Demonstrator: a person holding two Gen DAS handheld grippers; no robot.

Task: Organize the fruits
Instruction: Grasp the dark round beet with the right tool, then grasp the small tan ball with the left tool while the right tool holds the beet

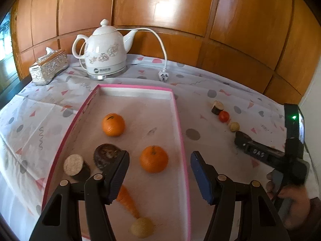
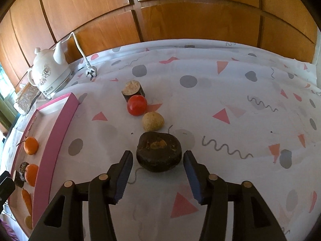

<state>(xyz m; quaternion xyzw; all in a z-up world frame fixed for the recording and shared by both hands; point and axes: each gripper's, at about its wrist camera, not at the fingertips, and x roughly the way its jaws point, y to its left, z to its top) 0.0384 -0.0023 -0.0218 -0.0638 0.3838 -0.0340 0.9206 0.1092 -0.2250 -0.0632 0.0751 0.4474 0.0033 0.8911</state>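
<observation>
A pink-rimmed tray holds two oranges, a dark brown round piece, a dark cylinder with a pale cut face, a carrot and a pale potato. My left gripper is open and empty above the tray. My right gripper is open around a dark brown lump on the tablecloth, jaws apart from it. Beyond the lump lie a pale potato, a red tomato and a dark cut cylinder. The right gripper also shows in the left wrist view.
A white electric kettle with its cord and plug stands at the back by the wooden wall. A silver tissue box sits to its left. The patterned tablecloth spreads to the right of the fruits.
</observation>
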